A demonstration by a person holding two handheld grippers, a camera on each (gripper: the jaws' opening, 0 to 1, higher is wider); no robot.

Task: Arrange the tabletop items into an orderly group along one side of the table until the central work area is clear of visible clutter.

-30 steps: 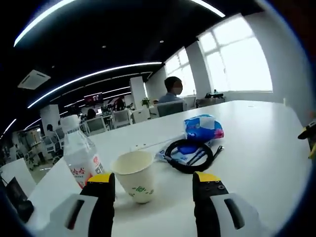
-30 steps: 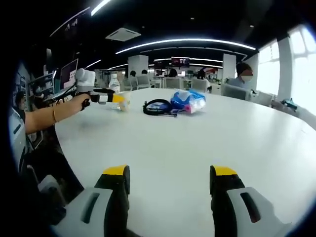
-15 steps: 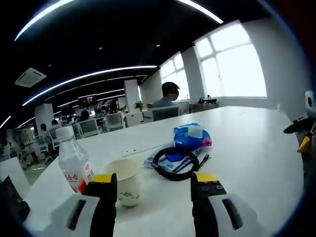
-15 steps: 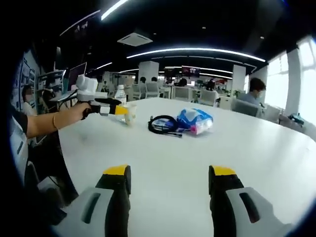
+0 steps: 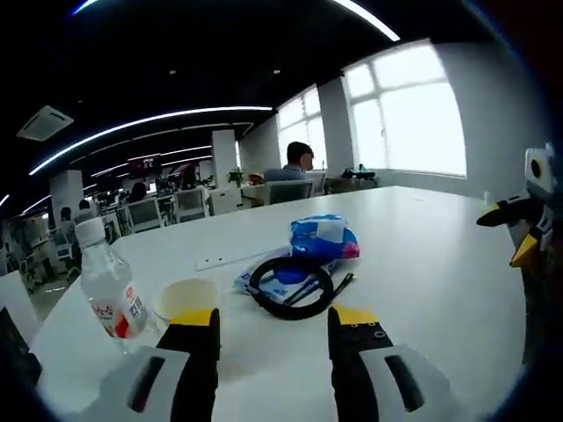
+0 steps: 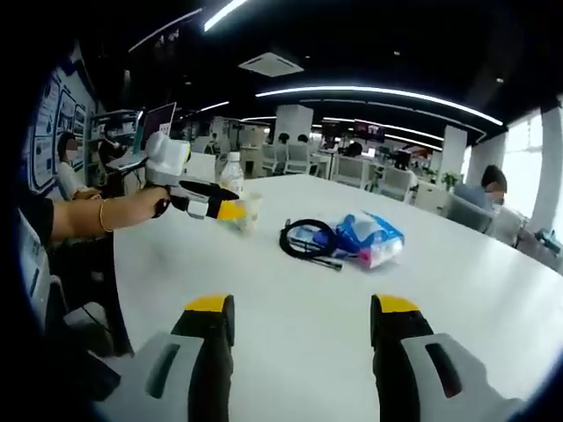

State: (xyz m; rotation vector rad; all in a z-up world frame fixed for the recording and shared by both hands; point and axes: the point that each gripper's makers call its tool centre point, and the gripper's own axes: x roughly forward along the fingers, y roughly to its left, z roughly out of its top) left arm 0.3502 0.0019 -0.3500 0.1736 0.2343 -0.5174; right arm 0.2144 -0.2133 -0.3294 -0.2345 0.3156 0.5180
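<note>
A long white counter (image 5: 440,264) carries a small huddle of things near one end. In the left gripper view, the left gripper (image 5: 271,318) hangs low over the surface with its yellow-tipped fingers (image 5: 197,317) spread wide and nothing between them. Just beyond the left finger sits a paper cup (image 5: 183,300), its lower half hidden behind that finger, so whether they touch cannot be told. Beside the cup stands a clear water bottle (image 5: 107,290) with a red and white label, upright; its base is cut off by the gripper body. A little further along lies a coiled black cable (image 5: 290,287) resting on a flat clear packet, and touching the coil's far side is a blue tissue pack (image 5: 323,237) with a pink edge. A thin pale strip lies on the counter behind the cup; too small to identify.

In the right gripper view, the right gripper (image 6: 299,308) is well apart from the cluster, fingers (image 6: 393,308) parted wide over bare counter and holding nothing. From here the other gripper reaches in at the end of a person's hand (image 6: 141,204) with a bracelet at the wrist, its tips level with the cup (image 6: 247,213), which is blurred and half covered.

Seated people and office chairs fill the background, indistinct.
</note>
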